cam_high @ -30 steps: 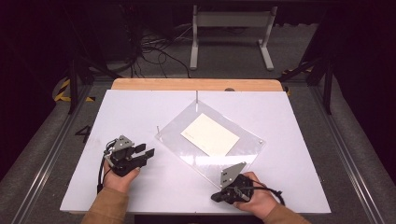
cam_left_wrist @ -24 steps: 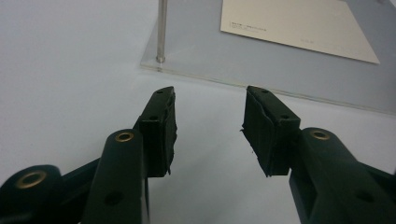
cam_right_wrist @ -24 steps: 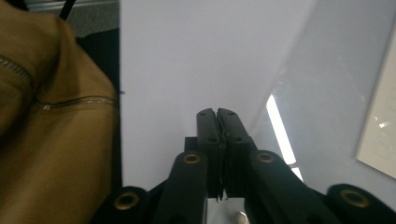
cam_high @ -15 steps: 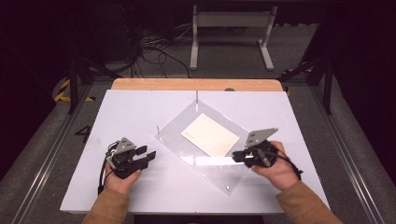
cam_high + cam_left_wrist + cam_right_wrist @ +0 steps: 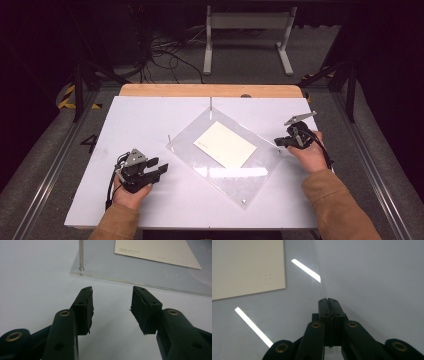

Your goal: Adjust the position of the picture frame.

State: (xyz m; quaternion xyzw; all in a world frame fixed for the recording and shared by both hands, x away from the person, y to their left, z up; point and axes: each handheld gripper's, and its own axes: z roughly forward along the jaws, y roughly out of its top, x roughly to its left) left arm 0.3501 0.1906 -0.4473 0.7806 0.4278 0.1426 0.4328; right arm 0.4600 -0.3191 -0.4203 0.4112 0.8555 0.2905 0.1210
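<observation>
- High view: clear acrylic sheet (image 5: 227, 157) lies flat and skewed near the middle of the white table (image 5: 130, 120), with a cream card (image 5: 225, 144) under or on it (cannot tell which). Thin metal posts stand at its corners; 1 rises at the far corner (image 5: 211, 106), 1 at the left corner (image 5: 169, 140). Right gripper (image 5: 280, 141) sits at the sheet's right corner, apparently on its edge. Left gripper (image 5: 161, 169) rests on the table just beside the sheet's left edge, not touching it.
- Left gripper view: jaws stand well apart, nothing between them. The sheet's near edge (image 5: 140, 285) lies just ahead of the tips; the left-corner post (image 5: 81, 255) stands upright in it. Card corner (image 5: 155, 250) carries a line of small print, too small to read.
- Right gripper view: jaws are pressed together; the sheet's edge line runs straight into their tips, so I judge them clamped on the sheet's thin rim, though the pinch itself is hard to see. 2 bright lamp reflections (image 5: 306, 270) streak the glossy surface; card (image 5: 247, 267) shows at upper left.
- Progress, judged: 1 corner gripped, the opposite side not yet. Sheet is not yet lifted or shifted clear; left-side grasp and the move remain.
</observation>
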